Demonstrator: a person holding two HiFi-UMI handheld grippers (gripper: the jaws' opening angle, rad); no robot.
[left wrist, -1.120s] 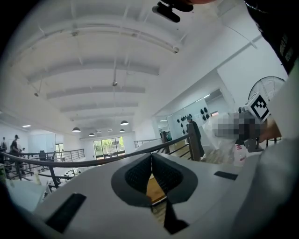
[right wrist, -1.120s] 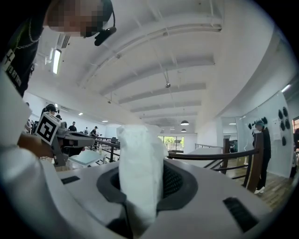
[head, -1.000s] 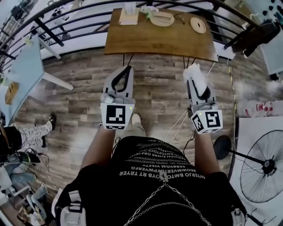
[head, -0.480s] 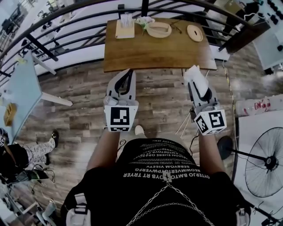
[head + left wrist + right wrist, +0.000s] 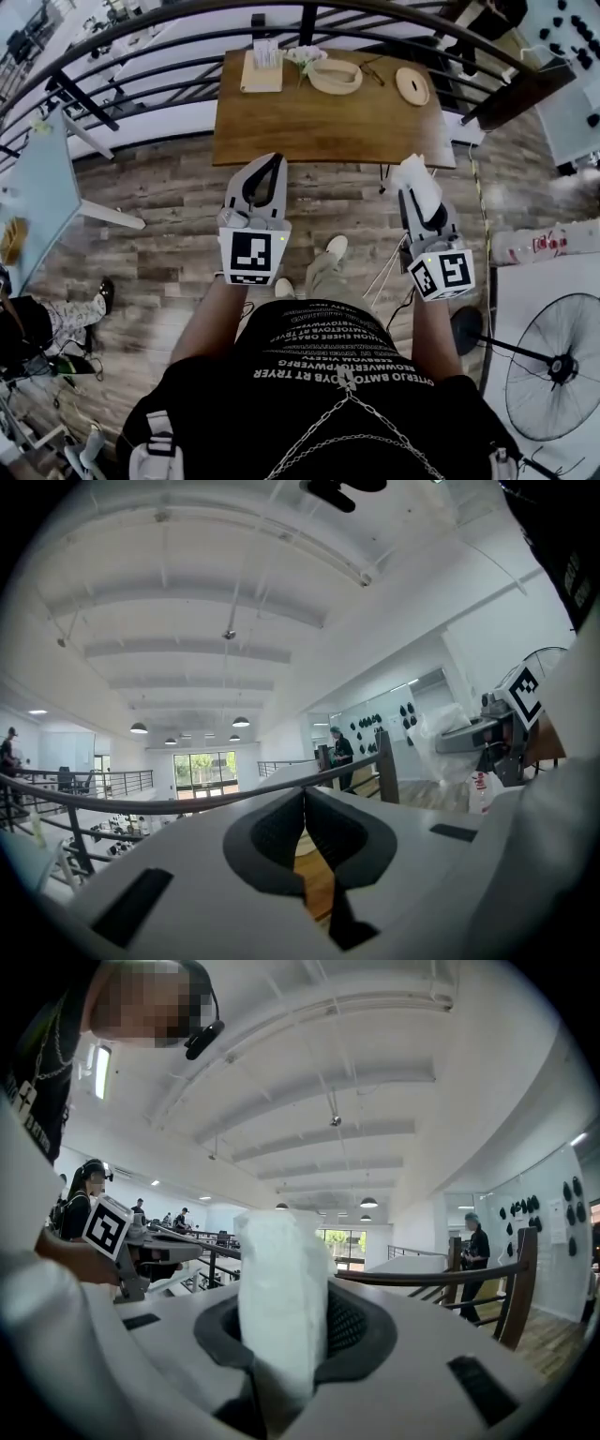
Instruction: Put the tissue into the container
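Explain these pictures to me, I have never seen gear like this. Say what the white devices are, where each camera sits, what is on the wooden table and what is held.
A person holds a hand-worked two-jaw gripper in each hand. The downward picture comes from a camera on the person's head; the other two come from cameras riding on the grippers, looking along the jaws. The left gripper is shut and empty. The right gripper pinches a white tissue. Ahead, the wooden table carries a flat holder with white sheets, an oval container and a round disc.
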